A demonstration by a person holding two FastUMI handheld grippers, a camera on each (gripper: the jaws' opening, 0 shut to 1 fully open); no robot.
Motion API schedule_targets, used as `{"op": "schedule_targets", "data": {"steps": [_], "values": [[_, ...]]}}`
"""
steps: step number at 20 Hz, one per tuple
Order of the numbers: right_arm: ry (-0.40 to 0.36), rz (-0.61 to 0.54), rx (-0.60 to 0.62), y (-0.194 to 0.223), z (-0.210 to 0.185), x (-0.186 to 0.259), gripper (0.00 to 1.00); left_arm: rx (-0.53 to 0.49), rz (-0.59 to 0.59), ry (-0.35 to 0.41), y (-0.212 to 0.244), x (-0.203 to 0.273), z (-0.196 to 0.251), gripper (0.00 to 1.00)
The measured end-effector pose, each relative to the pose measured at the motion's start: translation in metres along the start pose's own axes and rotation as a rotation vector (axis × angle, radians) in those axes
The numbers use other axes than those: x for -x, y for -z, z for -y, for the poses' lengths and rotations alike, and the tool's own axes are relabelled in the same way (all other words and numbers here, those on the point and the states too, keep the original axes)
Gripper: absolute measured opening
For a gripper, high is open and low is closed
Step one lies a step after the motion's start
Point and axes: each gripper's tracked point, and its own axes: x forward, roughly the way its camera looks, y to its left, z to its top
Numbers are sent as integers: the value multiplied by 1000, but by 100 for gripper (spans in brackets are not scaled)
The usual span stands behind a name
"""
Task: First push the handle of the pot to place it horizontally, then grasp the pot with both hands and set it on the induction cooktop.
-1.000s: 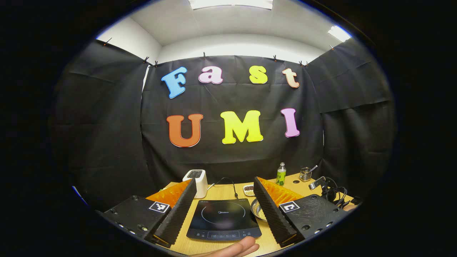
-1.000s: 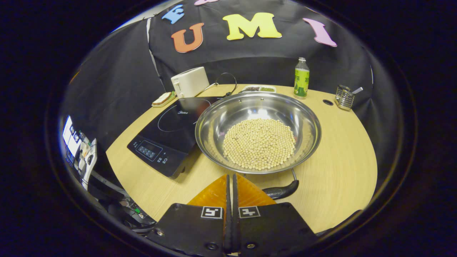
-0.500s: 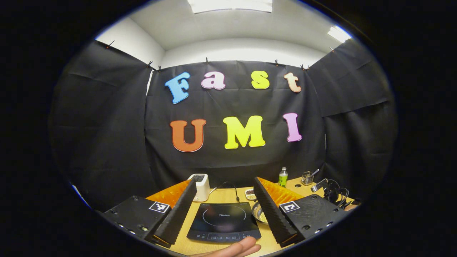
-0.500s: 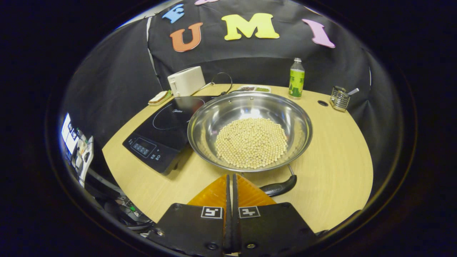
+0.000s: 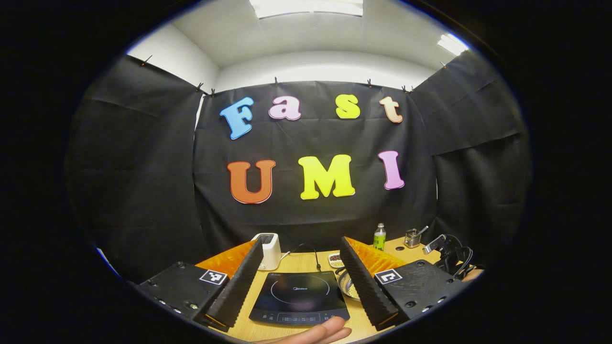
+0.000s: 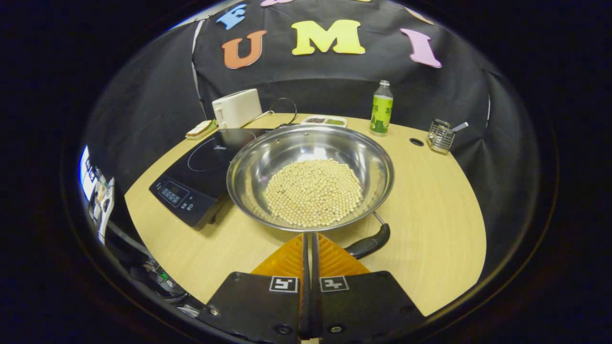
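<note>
Steel pot (image 6: 311, 179) full of pale beans (image 6: 313, 192) sits on the wooden table (image 6: 430, 215), touching the induction cooktop (image 6: 201, 169) — its handle (image 6: 368, 242) points toward the right gripper (image 6: 309, 248), whose fingers are pressed together and hold nothing. The left gripper (image 5: 301, 282) is wide apart and empty, raised before the cooktop. A hard push on the handle could slide the pot — beans may spill.

Left gripper (image 5: 301, 248) spread wide above the induction cooktop (image 5: 299, 297); pot (image 5: 348, 285) apparently beside it.
</note>
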Motion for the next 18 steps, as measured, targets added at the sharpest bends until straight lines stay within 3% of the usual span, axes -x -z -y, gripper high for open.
{"op": "schedule_targets", "data": {"steps": [2,4,18], "values": [[13,3,7,-1,6,-1,0,-6,6,-1,-1,1,0,96],[33,8,16,-1,14,-1,4,-7,9,4,0,1,2,96],[111,11,-35,-13,68,-9,4,-8,18,36,1,-2,9,96]]}}
